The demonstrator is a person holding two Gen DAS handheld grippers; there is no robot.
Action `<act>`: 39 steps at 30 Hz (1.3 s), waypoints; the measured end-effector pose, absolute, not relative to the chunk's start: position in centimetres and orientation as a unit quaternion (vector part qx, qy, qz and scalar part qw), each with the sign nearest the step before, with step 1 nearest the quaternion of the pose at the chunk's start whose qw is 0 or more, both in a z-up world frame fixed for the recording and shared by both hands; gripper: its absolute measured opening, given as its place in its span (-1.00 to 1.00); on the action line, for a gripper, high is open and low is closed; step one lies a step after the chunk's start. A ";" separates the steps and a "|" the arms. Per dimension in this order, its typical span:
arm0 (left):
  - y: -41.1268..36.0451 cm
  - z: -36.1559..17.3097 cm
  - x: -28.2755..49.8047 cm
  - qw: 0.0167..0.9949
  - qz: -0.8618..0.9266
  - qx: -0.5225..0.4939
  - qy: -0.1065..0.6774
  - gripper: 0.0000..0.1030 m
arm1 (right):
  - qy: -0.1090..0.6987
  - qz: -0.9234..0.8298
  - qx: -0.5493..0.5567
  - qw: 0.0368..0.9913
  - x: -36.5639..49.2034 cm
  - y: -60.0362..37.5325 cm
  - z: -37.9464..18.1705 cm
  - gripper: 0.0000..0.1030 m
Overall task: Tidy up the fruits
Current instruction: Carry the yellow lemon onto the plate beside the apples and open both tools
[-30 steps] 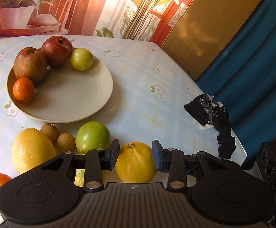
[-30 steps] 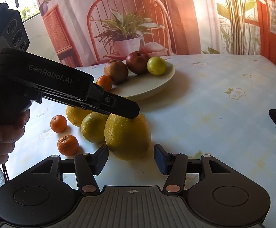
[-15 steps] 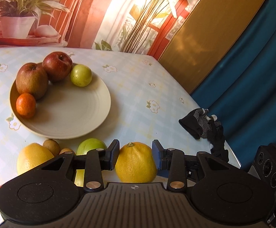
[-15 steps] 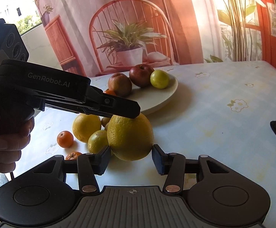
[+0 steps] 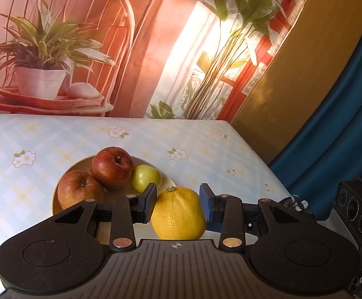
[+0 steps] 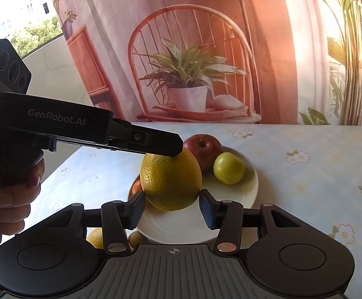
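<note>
Floral tablecloth (image 6: 318,174) covers the table before a backdrop of a potted plant (image 6: 188,74) on a chair. From the left, the left gripper (image 5: 177,204) is clamped on a large yellow citrus (image 5: 178,214), held above the cream plate (image 6: 252,182) with two red apples (image 5: 112,168) and a green fruit (image 6: 228,168). Below, the right gripper (image 6: 172,208) also pinches the citrus, its jaws having just closed in.

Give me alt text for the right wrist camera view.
Both grippers clamp one large yellow citrus fruit in the air above a cream plate holding a red apple and a green fruit, on a floral tablecloth.
</note>
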State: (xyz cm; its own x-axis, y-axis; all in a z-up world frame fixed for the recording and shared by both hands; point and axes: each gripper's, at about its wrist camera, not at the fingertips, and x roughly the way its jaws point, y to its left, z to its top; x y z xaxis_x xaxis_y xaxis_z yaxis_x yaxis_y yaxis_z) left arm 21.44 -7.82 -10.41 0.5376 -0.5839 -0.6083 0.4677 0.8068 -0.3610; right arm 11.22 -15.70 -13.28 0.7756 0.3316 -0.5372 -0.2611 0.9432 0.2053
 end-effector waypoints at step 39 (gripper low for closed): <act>-1.5 -10.6 20.1 0.907 -0.209 -0.076 0.357 -0.26 | 0.327 0.090 0.042 0.940 17.0 -13.6 -16.9 0.00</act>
State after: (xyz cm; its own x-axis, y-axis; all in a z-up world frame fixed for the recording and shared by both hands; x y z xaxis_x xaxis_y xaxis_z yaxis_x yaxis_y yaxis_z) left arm 20.06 -1.46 -10.59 0.6571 -0.4334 -0.6168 0.3248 0.9011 -0.2872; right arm 17.03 -13.58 -16.86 0.7698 0.1962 -0.6073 -0.1415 0.9804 0.1374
